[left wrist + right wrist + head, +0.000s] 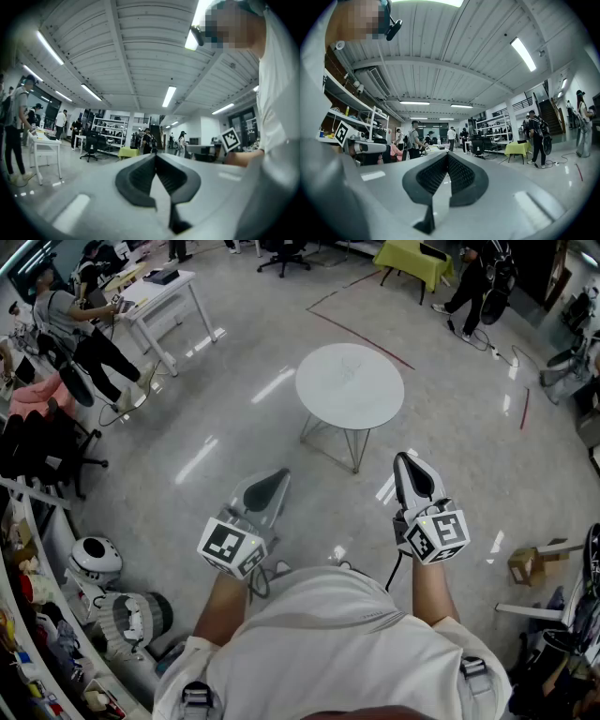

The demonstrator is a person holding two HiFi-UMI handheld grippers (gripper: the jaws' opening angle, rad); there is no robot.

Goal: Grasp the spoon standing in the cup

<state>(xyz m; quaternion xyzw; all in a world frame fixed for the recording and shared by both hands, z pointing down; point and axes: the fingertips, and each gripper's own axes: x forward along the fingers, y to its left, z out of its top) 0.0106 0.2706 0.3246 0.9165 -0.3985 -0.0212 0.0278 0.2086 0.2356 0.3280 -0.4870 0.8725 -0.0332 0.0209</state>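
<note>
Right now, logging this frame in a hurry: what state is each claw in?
Left claw: shut, holding nothing.
Right claw: shut, holding nothing.

A round white surface (349, 385) on thin wire legs stands on a glossy grey floor (234, 427), beside a red line (361, 334) marked across it.

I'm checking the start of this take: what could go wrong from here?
No cup or spoon shows on the round table, so there may be nothing to grasp. Both the left gripper and right gripper have jaws together; they must open before any grasp.
</note>
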